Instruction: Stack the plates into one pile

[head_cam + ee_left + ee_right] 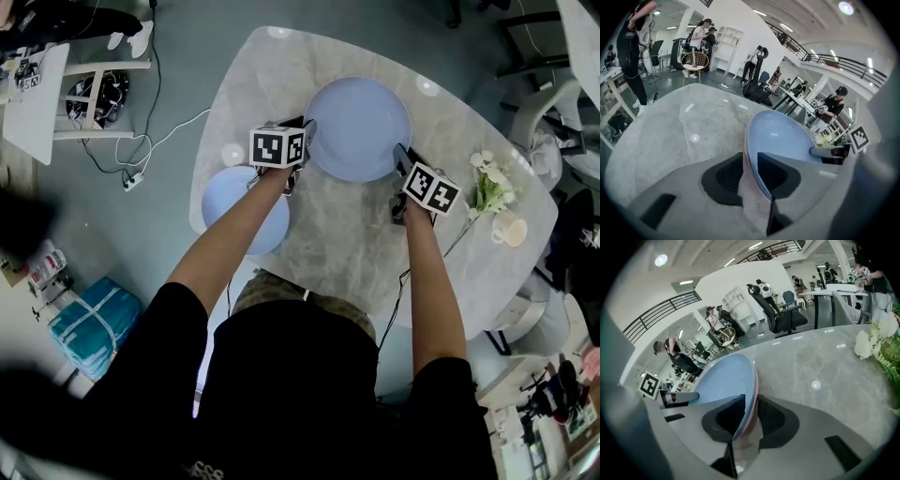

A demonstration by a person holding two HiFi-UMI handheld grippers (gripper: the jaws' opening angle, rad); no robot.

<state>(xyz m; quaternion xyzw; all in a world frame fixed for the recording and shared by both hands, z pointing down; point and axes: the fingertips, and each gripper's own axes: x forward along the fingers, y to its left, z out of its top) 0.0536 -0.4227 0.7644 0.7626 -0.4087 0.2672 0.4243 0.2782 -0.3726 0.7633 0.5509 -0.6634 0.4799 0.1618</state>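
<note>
A large pale blue plate lies at the middle of the marble table. My left gripper is at its left rim and my right gripper at its right rim. In the left gripper view the plate's rim, with a pinkish edge underneath, fills the gap between the pads of the left gripper. The right gripper view shows the same: the plate's rim is clamped in the right gripper. A second, smaller blue plate sits at the table's left edge, partly hidden under my left forearm.
White flowers and a small cream cup lie at the table's right side. The flowers are close to the right gripper's far side. On the floor to the left are cables and a blue pack. People and chairs stand in the background.
</note>
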